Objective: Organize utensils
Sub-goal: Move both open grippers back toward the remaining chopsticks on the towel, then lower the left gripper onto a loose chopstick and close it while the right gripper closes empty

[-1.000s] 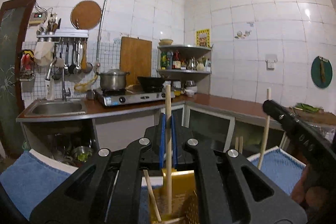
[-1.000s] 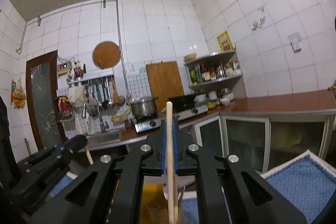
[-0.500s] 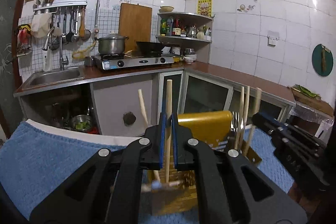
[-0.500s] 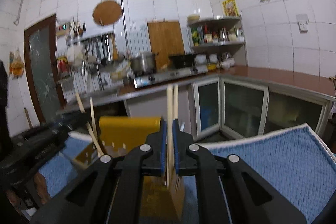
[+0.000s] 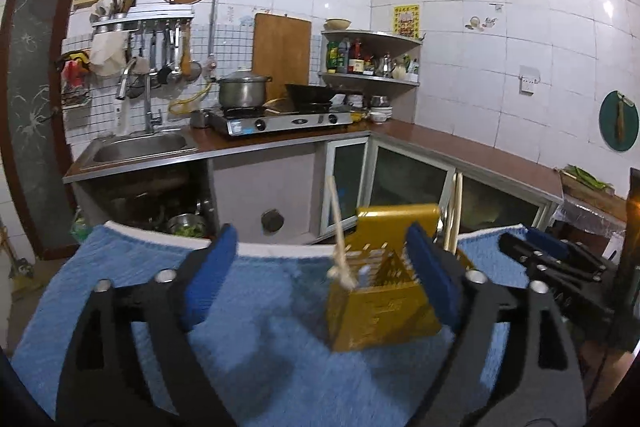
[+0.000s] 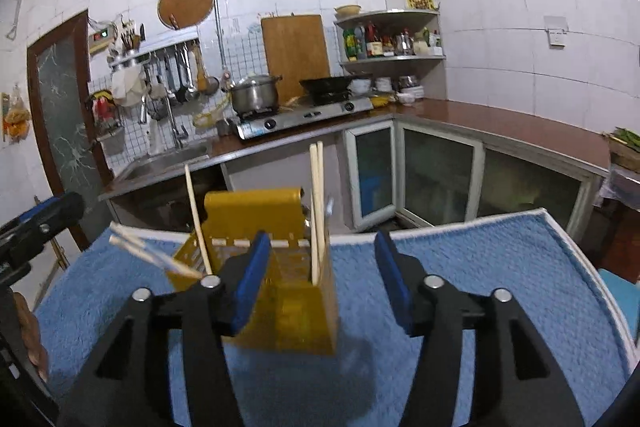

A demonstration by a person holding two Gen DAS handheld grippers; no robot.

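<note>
White-tiled kitchen walls stand behind, with a sink [image 5: 140, 147] far off to the left of the tongs and a gas stove [image 5: 280, 121] beyond; a blue towel [image 5: 256, 343] covers the table beneath both tongs; the left tongs [image 5: 320, 283] have just been opening and stand wide apart with nothing between the pads; a blurred chopstick [image 5: 338, 243] leans just ahead of them in the yellow utensil holder [image 5: 380, 311]; the right tongs [image 6: 320, 279] have likewise just been opening and grip nothing; two chopsticks [image 6: 317, 211] stand upright in the holder just ahead.
</note>
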